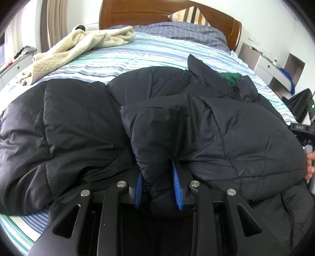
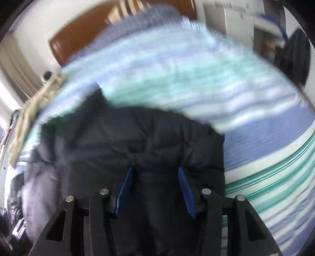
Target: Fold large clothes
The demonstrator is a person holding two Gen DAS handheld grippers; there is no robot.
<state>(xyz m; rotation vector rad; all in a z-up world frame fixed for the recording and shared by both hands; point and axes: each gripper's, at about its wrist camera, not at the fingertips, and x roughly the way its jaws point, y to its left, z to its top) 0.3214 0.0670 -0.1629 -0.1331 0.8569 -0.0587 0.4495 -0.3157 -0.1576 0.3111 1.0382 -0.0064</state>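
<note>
Striped bedding covers the bed [image 1: 137, 57], with a fleece [image 1: 78, 49] at upper left. Across the middle lies the black jacket [image 1: 236, 126]. At lower centre the left gripper [image 1: 157, 173] pinches a jacket fold. In the blurred right view, the right gripper [image 2: 155, 177] has jacket between its fingers; grip unclear.

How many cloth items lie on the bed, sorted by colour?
Black: 1, the quilted padded jacket with green lining at its collar
Cream: 1, the fleecy blanket-like cloth
Grey-blue checked: 1, the pillow at the headboard
Striped brown and cream: 1, the cushion behind that pillow
Total: 4, all on the blue, white and green striped bedsheet
</note>
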